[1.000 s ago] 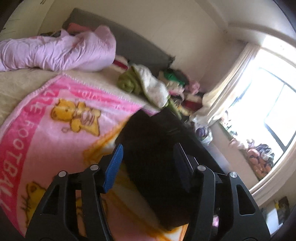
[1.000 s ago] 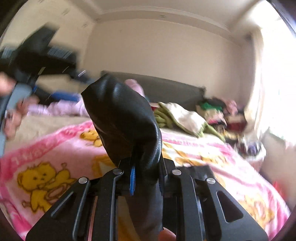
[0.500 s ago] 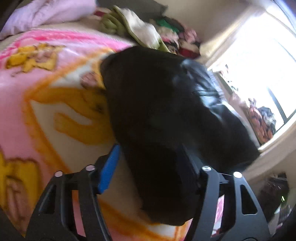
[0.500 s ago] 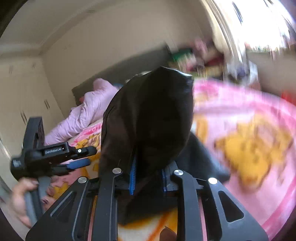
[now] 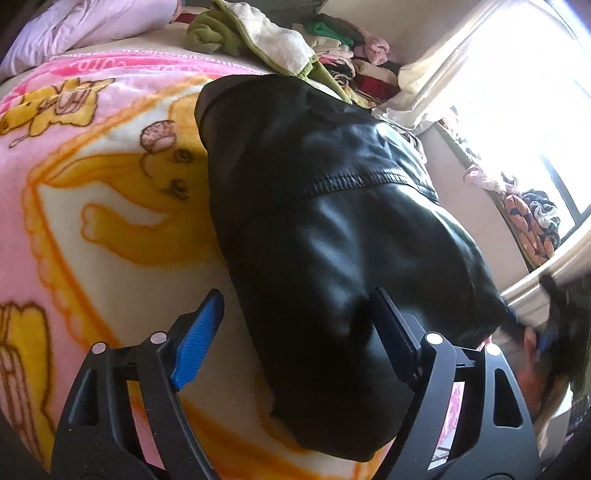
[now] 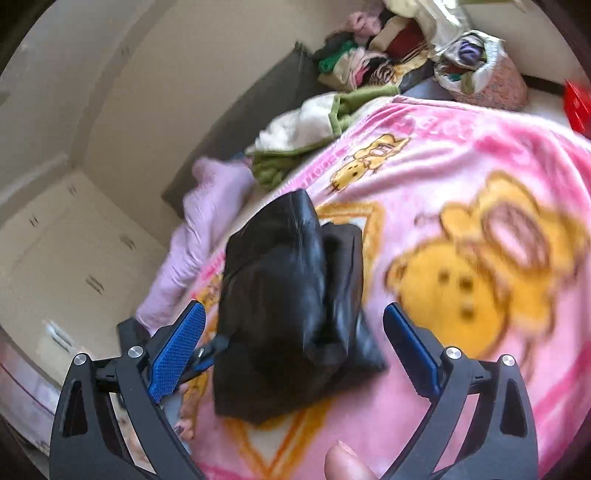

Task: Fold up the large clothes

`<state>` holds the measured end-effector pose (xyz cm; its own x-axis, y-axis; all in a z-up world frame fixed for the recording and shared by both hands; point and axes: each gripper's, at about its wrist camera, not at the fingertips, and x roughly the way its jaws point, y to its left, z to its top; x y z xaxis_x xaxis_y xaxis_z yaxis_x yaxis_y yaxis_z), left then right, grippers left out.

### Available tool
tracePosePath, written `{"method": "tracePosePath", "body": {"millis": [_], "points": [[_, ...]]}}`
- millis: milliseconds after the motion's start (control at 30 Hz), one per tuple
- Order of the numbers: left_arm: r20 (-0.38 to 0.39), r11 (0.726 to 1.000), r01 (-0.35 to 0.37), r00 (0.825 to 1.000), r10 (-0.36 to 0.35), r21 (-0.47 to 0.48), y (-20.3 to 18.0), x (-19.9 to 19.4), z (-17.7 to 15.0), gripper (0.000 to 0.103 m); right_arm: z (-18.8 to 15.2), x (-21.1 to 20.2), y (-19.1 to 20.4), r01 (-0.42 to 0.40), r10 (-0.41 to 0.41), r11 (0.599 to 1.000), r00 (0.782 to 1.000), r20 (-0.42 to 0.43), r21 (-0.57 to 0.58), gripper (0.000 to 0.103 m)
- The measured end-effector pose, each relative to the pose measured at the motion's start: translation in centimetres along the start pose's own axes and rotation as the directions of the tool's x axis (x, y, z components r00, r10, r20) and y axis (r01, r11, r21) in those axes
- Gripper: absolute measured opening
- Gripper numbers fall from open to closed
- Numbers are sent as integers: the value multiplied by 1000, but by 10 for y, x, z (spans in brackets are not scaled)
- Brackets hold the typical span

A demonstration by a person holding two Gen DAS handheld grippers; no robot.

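Note:
A black leather-like garment (image 5: pixel 332 236) lies folded in a thick bundle on the pink cartoon blanket (image 5: pixel 92 229). My left gripper (image 5: pixel 295 332) is open, its fingers straddling the near end of the bundle. In the right wrist view the same garment (image 6: pixel 291 306) lies bunched on the blanket (image 6: pixel 461 192). My right gripper (image 6: pixel 295 339) is open and empty just above its near end. The other gripper's blue pad (image 6: pixel 207 363) shows beside the garment's left edge.
A lilac quilt (image 5: pixel 92 26) lies at the head of the bed. A green and cream blanket (image 5: pixel 258 40) and a pile of clothes (image 5: pixel 351 62) sit at the far side. A bright window (image 5: pixel 517 110) is on the right. Wardrobe doors (image 6: pixel 74 266) stand at the left.
My right gripper was shut on the lifted black garment; it has opened and the garment now lies on the blanket. My left gripper has moved closer over the garment.

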<state>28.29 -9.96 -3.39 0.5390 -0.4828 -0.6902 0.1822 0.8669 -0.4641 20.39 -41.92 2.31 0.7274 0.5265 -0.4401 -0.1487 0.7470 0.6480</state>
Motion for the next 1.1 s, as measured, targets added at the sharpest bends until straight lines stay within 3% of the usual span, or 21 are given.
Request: {"method": "tracePosePath", "body": {"millis": [67, 167, 200, 233, 300, 333, 400, 500, 533, 600, 667, 767, 900, 1100], "points": [[-10, 1000, 11, 1000, -11, -4, 1, 4, 1, 76, 15, 18, -2, 19, -22, 999, 997, -75, -32, 97], [-21, 1000, 21, 1000, -21, -2, 0, 4, -1, 80, 26, 64, -6, 22, -46, 995, 968, -247, -98, 96], [-25, 1000, 24, 999, -24, -3, 0, 5, -1, 82, 24, 79, -6, 21, -57, 992, 953, -296, -125, 92], [-30, 1000, 27, 999, -28, -8, 0, 6, -3, 85, 22, 91, -7, 21, -66, 990, 942, -329, -137, 81], [-42, 999, 45, 998, -46, -29, 2, 9, -3, 86, 17, 103, -13, 11, -53, 992, 936, -347, -122, 64], [-50, 998, 53, 997, -55, -42, 4, 12, -3, 89, 16, 106, -15, 9, -50, 993, 938, -342, -122, 50], [-55, 996, 70, 996, -73, -61, 7, 15, -3, 90, 15, 106, -7, 35, -86, 986, 946, -312, -166, 43], [-52, 995, 79, 995, -83, -67, 9, 12, 0, 90, 12, 94, 31, 112, -195, 932, 957, -216, -346, 31], [-41, 994, 81, 996, -84, -68, 10, 8, 2, 90, 10, 90, 42, 99, -179, 927, 964, -195, -361, 28], [-13, 992, 95, 995, -96, -84, 15, -1, 7, 90, 12, 83, 61, -14, -51, 940, 982, -180, -341, 27], [13, 990, 103, 995, -102, -94, 17, -11, 13, 90, 11, 80, 77, -57, 2, 933, 988, -153, -355, 27], [-5, 997, 54, 999, -54, -55, 11, -12, 15, 90, 8, 88, 75, -16, -44, 923, 988, -146, -386, 27], [-73, 998, 40, 996, -43, -42, 8, 6, 7, 90, 2, 108, 28, 97, -172, 926, 969, -177, -366, 30], [-94, 996, 59, 993, -65, -65, 8, 23, -4, 94, -20, 106, 2, 179, -248, 913, 957, -151, -365, 52]]}}
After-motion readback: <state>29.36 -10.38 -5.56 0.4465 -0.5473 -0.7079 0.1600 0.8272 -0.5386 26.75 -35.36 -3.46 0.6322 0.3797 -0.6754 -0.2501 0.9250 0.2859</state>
